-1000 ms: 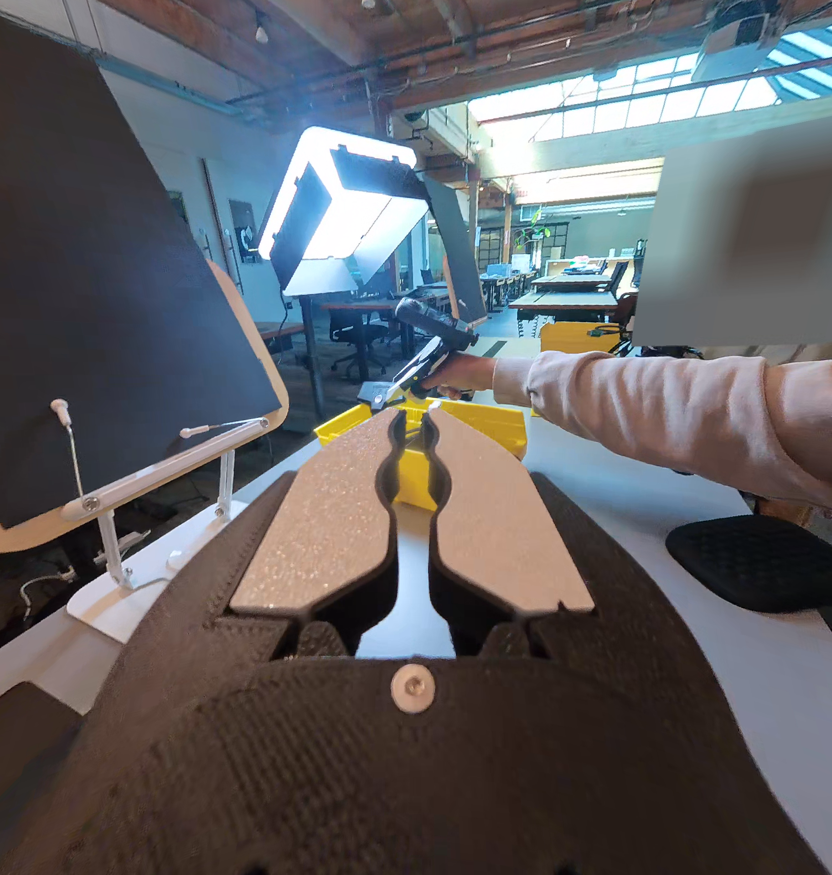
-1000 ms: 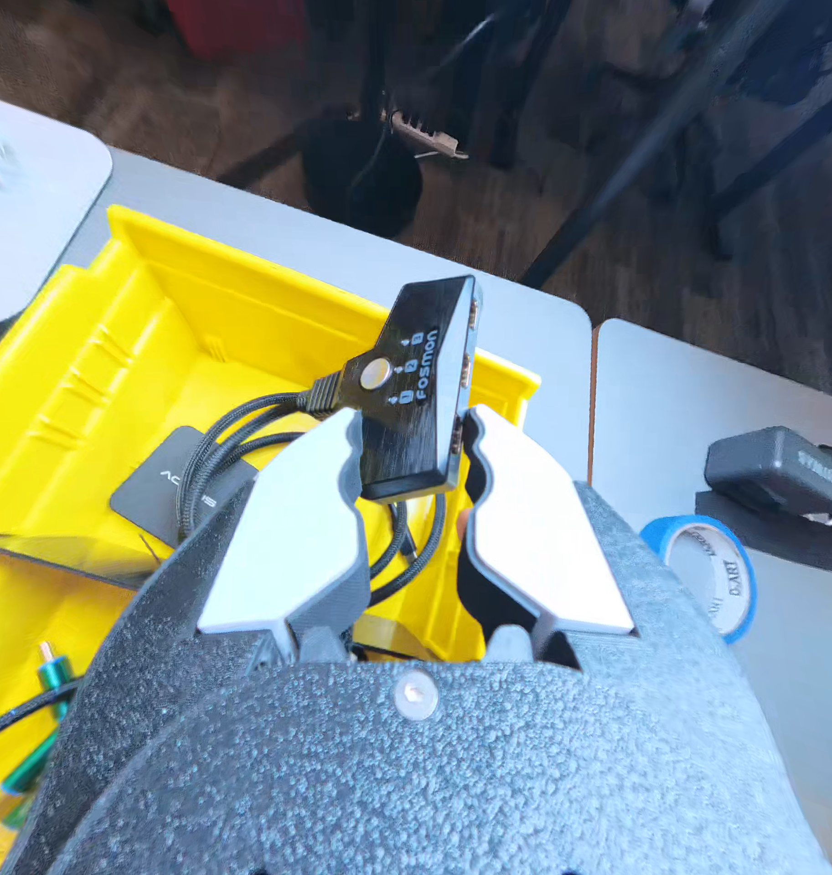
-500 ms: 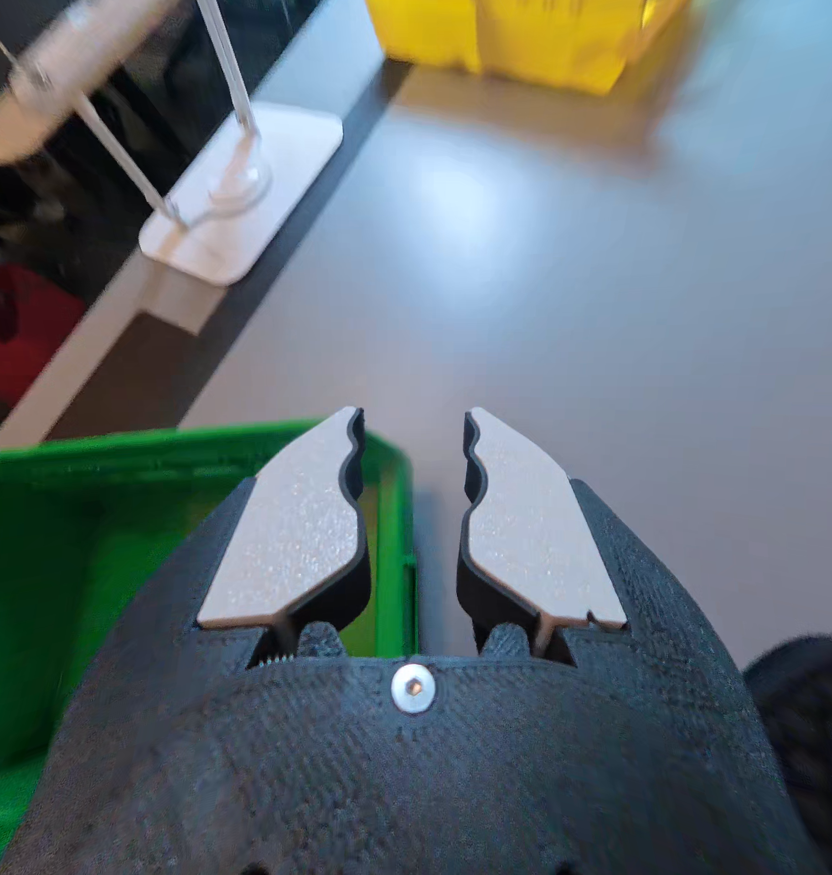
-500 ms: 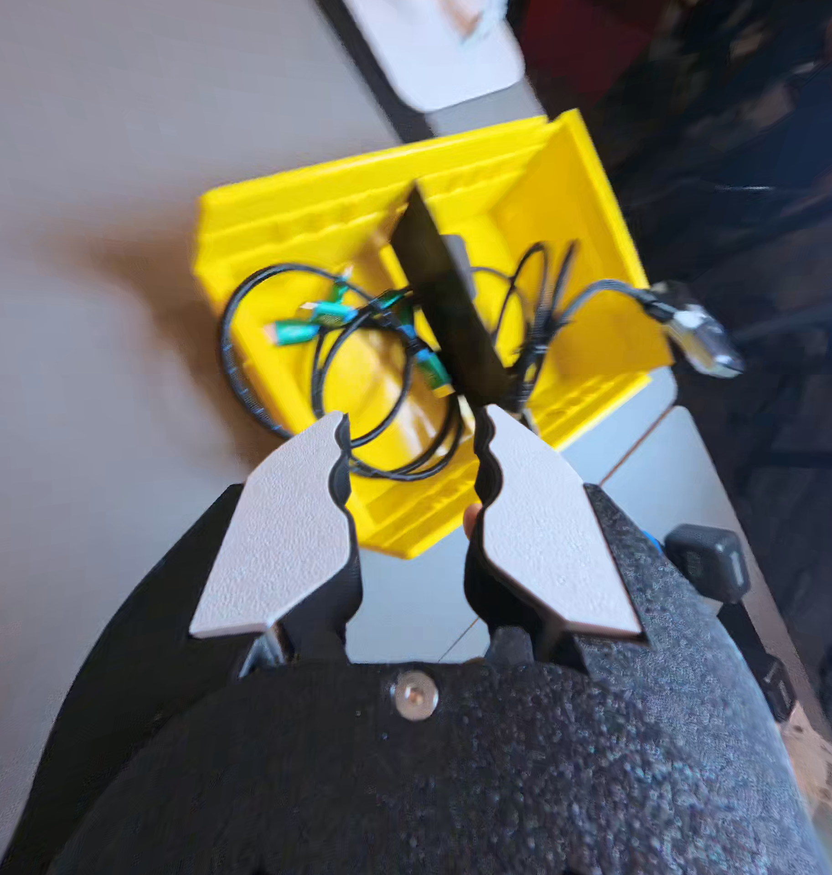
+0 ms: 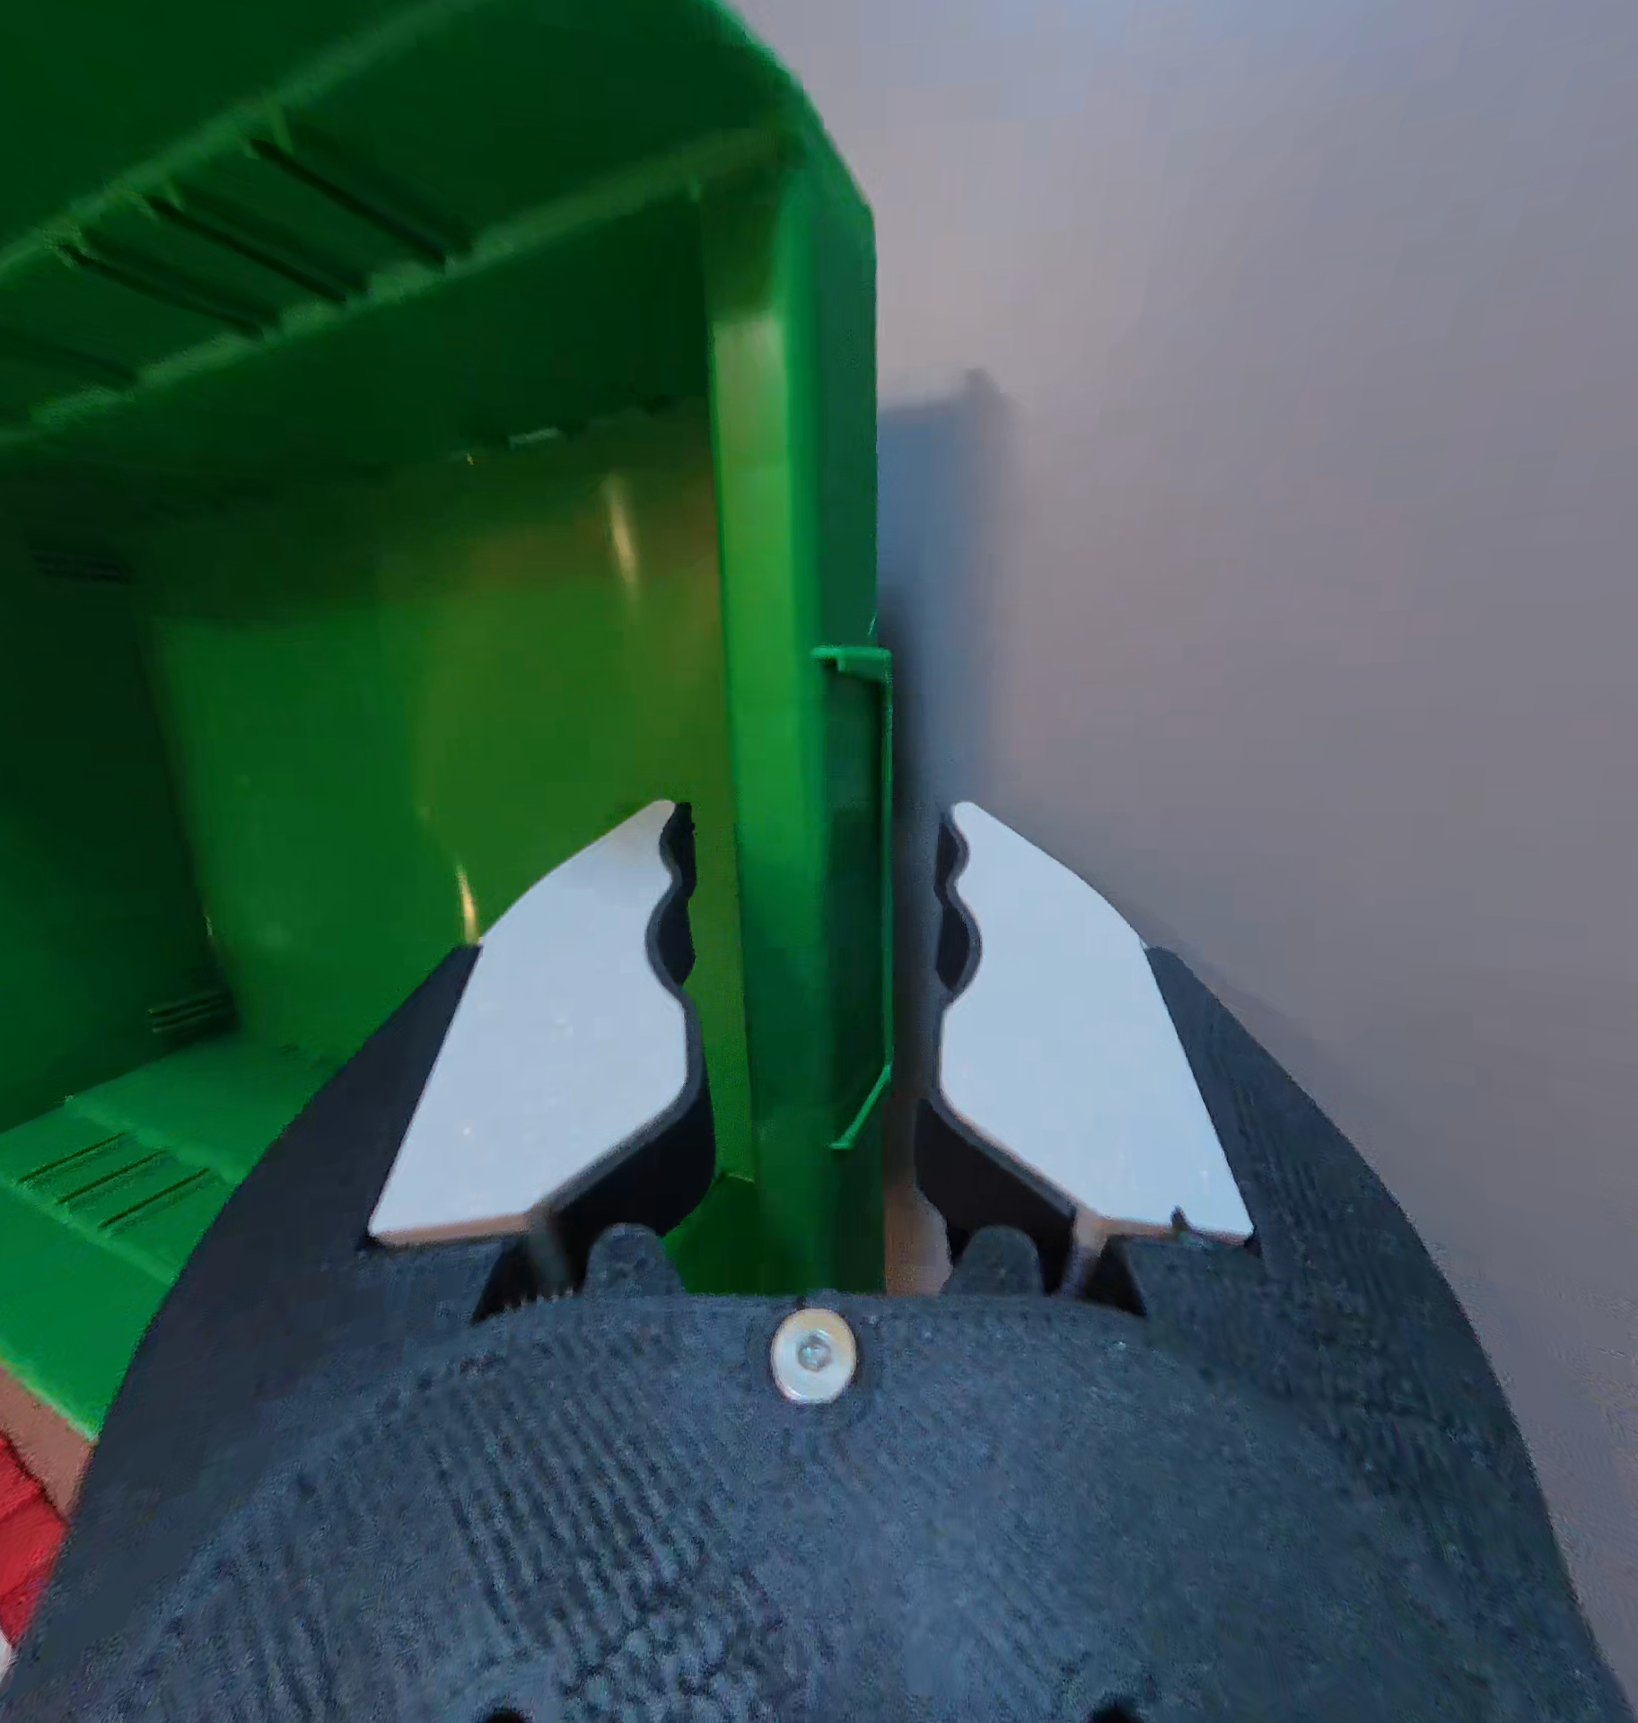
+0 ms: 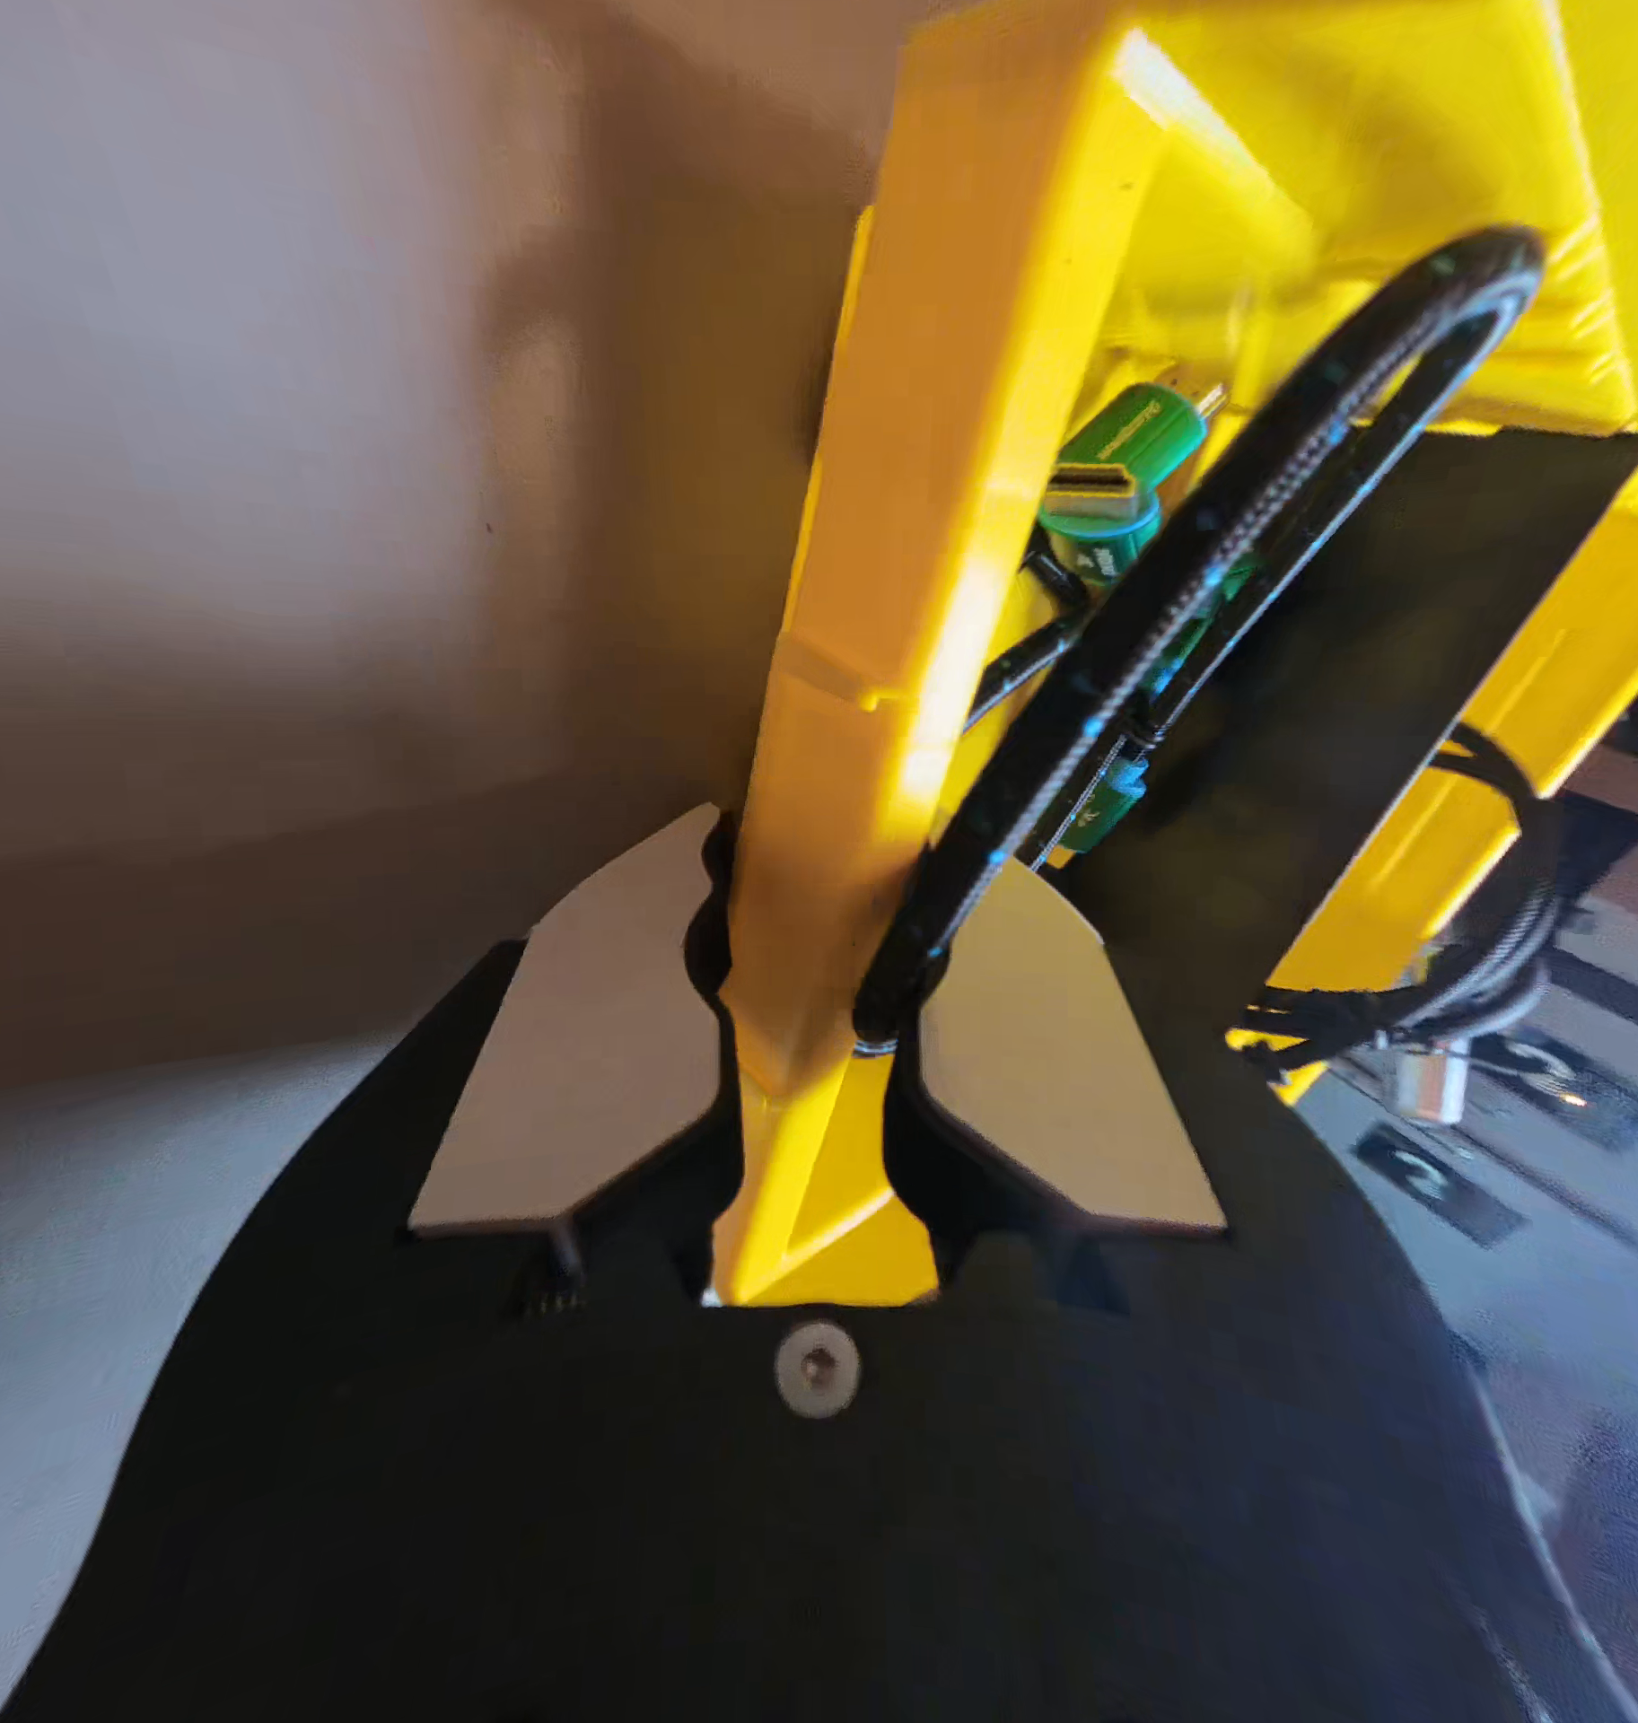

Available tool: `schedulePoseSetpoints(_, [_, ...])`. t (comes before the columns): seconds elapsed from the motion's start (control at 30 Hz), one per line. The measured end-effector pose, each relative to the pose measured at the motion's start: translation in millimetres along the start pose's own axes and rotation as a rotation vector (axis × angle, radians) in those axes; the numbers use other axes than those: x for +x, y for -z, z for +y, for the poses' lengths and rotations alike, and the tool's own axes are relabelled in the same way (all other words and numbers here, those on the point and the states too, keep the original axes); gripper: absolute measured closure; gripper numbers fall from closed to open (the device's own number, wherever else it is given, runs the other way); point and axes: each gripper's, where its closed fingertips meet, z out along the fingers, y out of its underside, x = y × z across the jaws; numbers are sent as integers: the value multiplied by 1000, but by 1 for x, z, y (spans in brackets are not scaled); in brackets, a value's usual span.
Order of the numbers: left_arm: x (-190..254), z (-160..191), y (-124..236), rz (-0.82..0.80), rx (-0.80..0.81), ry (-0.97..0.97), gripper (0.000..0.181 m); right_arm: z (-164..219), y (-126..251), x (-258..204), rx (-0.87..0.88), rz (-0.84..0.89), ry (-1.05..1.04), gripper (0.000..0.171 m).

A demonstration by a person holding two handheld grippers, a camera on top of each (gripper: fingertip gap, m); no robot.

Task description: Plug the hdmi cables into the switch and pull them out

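Table [image 5: 1309, 466]: plain grey, bare beside both bins. Your left hand-held gripper [image 5: 815, 830]: jaws parted, astride the green bin [image 5: 787, 559] wall, gap either side. Your right hand-held gripper [image 6: 866, 839]: clamped on the yellow bin [image 6: 936, 559] wall, pinching a black braided cable [image 6: 1169, 634]. Green HDMI plugs [image 6: 1123, 457] lie inside. Switch not discernible; the room is blurred.

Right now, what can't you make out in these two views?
- HDMI switch: not visible; a black divider in the yellow bin may cover it.
- Black cable: lower end hidden behind the right tool.
- Green bin: left part cut off by the frame edge.
- Right view: motion-blurred.
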Motion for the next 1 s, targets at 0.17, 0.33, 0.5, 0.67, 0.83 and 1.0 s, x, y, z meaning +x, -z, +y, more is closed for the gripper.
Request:
schedulePoseSetpoints(0.17, [-5,-9,-8,-44,54,-94,152,-50,27,-21,109,25,-5,134])
schedulePoseSetpoints(0.33, [2,-23,-8,-52,154,-209,151,-113,101,-26,465,12,-172,131])
schedulePoseSetpoints(0.5, [11,-43,-8,-64,209,-293,150,-80,159,21,657,91,-529,133])
schedulePoseSetpoints(0.67, [1,-77,-18,-176,255,-354,151,-47,145,-19,547,26,-606,128])
schedulePoseSetpoints(0.83, [20,-127,-26,-119,311,-430,151,-58,124,-51,404,93,-554,124])
schedulePoseSetpoints(1.0, [49,-169,-21,-128,313,-475,144,-57,104,-55,301,148,-502,124])
